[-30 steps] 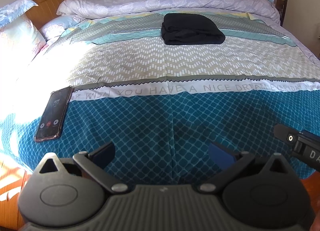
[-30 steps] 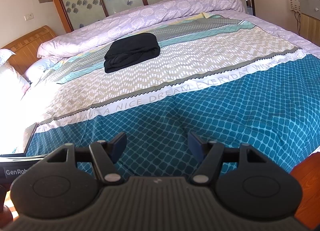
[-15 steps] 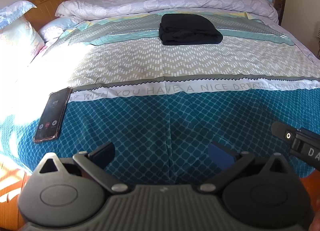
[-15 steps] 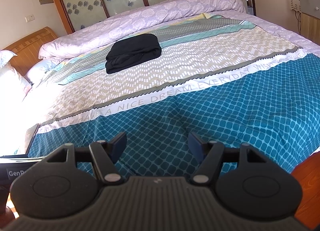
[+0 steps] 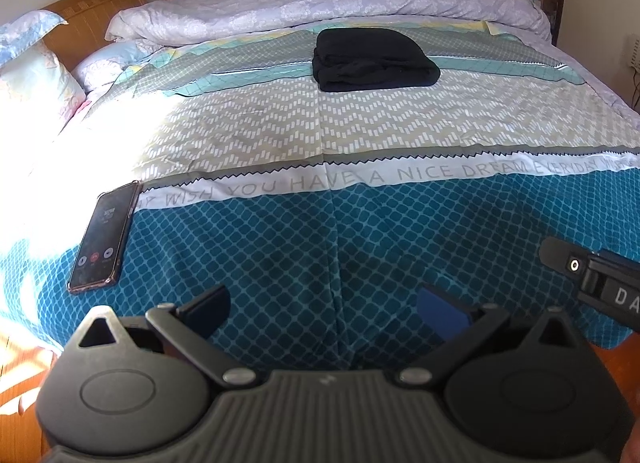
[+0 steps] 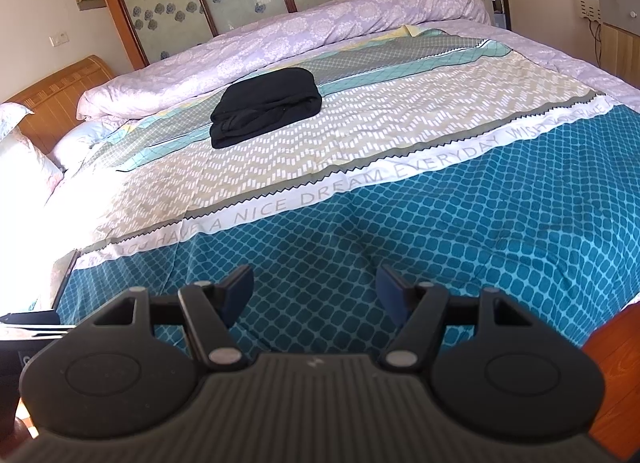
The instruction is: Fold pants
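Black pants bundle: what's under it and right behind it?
The black pants lie folded on the patterned bedspread, across its grey and teal stripes. Just behind runs the rolled lilac duvet. The fabric directly beneath the bundle is covered, so nothing there can be checked.

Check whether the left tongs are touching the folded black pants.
Apart. The left wrist view shows the left tongs open over the near blue part of the bedspread, with the folded black pants lying far up the bed.

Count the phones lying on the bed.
1: a phone lies on the bedspread near its left edge, screen lit. None other visible.
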Tool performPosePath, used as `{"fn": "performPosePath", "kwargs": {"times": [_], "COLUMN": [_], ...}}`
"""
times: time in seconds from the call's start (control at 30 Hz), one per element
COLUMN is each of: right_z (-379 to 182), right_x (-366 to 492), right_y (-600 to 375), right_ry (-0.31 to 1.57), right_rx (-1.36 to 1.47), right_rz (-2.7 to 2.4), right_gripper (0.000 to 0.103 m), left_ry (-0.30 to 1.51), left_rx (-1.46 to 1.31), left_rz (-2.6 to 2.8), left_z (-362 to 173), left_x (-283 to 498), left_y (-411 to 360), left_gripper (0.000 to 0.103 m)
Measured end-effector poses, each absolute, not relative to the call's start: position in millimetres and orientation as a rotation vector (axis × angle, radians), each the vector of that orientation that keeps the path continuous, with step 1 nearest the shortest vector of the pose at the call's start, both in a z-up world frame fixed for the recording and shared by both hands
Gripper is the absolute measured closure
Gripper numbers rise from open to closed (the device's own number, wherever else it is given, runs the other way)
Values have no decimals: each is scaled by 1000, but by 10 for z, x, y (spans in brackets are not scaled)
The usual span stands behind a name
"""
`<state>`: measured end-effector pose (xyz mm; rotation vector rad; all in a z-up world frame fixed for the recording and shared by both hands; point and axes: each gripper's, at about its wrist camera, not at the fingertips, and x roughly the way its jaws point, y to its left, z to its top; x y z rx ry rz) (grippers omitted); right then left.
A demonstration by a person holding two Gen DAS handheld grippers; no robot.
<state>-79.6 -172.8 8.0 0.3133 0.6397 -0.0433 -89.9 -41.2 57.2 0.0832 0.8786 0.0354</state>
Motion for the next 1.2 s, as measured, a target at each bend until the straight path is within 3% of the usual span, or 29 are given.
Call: {"fn": "performPosePath", "kwargs": {"times": [1.2], "right_z": [165], "right_x": [-834], "right_y": [-1714], "right_ry": [599], "right_rx": [304], "right_rz": [-12], "right_gripper": [34], "left_ry": [840], "left_rx": [95], "left_rz": [81], "left_z": [619], "left_x": [-902], "left_y": [-371], "left_gripper": [0]}}
